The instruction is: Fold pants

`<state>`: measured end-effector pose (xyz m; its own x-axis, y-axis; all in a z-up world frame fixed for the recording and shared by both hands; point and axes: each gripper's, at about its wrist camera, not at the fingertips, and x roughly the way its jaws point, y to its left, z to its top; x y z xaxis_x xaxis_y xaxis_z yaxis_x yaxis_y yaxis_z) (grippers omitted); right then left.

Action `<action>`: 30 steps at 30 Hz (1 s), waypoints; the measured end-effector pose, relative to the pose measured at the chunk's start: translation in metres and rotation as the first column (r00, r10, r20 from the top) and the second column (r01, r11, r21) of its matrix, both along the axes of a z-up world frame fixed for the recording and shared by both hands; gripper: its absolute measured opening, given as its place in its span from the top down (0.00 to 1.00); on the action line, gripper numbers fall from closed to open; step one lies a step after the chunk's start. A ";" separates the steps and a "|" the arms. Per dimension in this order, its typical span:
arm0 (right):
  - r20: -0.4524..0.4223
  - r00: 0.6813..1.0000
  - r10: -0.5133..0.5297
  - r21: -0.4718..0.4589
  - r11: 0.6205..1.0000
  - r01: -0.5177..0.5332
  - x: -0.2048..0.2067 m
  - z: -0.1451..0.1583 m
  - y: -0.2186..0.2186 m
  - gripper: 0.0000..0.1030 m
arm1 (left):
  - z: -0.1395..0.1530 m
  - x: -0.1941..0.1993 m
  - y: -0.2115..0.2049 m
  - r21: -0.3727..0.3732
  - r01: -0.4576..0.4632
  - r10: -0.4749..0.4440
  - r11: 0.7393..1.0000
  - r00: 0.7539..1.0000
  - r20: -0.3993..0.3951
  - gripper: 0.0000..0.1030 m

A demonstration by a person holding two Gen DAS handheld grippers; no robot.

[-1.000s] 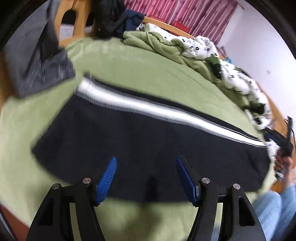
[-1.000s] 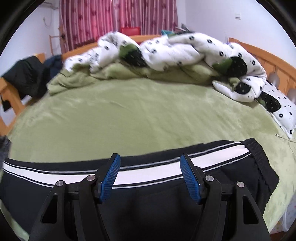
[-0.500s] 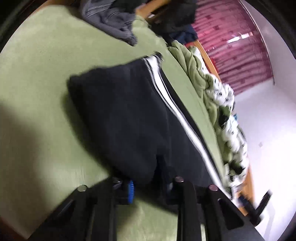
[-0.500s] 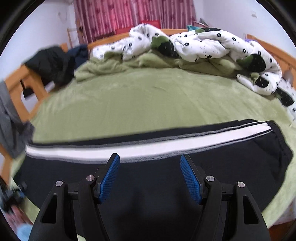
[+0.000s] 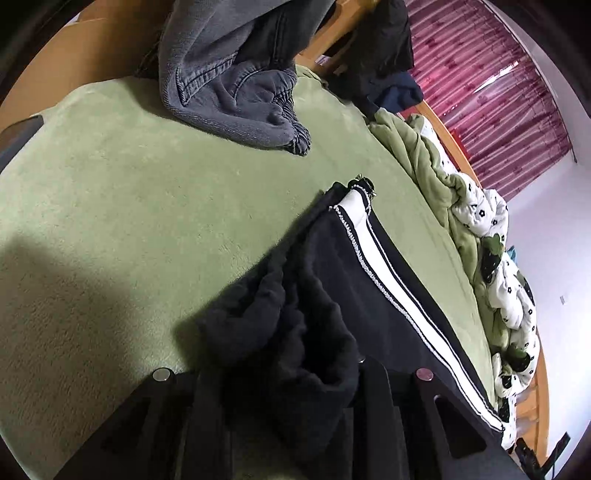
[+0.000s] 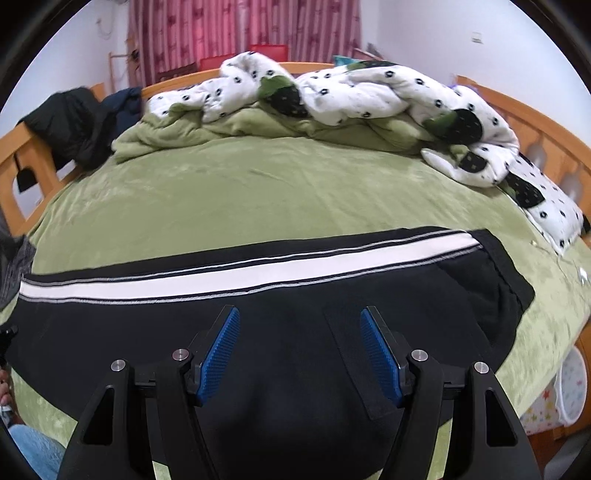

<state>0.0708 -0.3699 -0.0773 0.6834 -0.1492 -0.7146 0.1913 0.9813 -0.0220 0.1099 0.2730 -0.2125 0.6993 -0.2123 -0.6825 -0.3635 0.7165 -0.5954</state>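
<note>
- the black pants (image 6: 295,306) lie flat across the near part of the bed (image 6: 280,192), on the green blanket.
- a white stripe (image 6: 236,277) with thin lines beside it runs along the far side of the pants.
- the left gripper (image 5: 291,373) is squeezed tight on a bunch of the black cloth at the leg end of the pants (image 5: 321,295). the cloth is puffed up in folds between its jaws, and the blue pads are hidden by it.
- the right gripper (image 6: 300,354) is over the middle of the pants. its jaws stand wide apart and its blue pads (image 6: 218,354) press on nothing.
- grey jeans (image 5: 236,81) sit in a heap on the bed past the leg end, well apart from the black pants.
- a white quilt with black spots (image 6: 351,88) is piled at the far side of the bed.
- dark clothes (image 6: 74,122) hang over the wooden bed rail.
- red curtains (image 6: 240,26) hang behind the bed.
- a bit of blue jeans on a person's leg (image 6: 33,450) shows at the bottom corner of the right view.
</note>
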 end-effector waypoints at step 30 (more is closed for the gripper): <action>-0.095 0.994 -0.061 0.204 0.976 0.079 -0.028 -0.019 -0.099 0.43 | 0.142 0.017 -0.390 0.561 0.419 -0.507 0.714 0.862 0.002 0.89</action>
